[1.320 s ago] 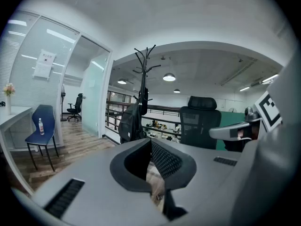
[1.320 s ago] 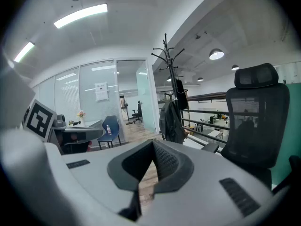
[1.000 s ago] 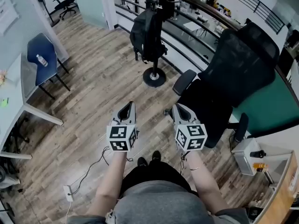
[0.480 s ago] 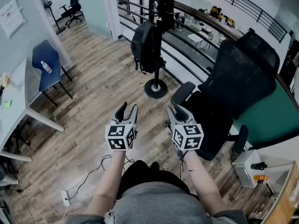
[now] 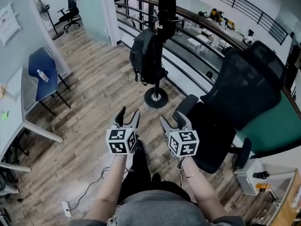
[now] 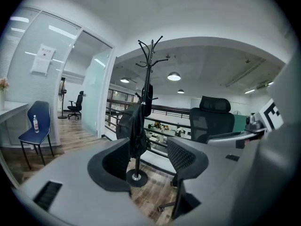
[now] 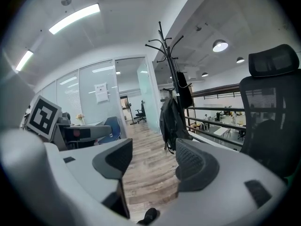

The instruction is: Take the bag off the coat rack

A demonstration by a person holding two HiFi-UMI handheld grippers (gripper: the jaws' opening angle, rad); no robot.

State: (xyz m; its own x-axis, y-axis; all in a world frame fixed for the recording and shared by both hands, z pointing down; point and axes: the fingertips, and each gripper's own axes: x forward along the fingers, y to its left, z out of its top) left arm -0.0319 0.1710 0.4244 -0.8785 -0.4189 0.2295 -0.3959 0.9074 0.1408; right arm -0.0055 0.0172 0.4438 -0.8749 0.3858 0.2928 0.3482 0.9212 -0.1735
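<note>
While both hands sit low in the middle of the head view, the left gripper (image 5: 128, 114) has just been spreading its jaws, and they stand apart with nothing between them. Same deal for the right gripper (image 5: 171, 119): jaws just opened up, gripping nothing. A black office chair (image 5: 240, 88) is just right of that one. Up in the upper middle of the frame, the black bag (image 5: 146, 55) hangs on the coat rack (image 5: 162, 13), well apart from both grippers, and the rack's round base (image 5: 156, 98) sits on the wood floor (image 5: 94, 93). Far left there's a blue chair (image 5: 41, 65) with a bottle (image 5: 43, 76) on its seat
</note>
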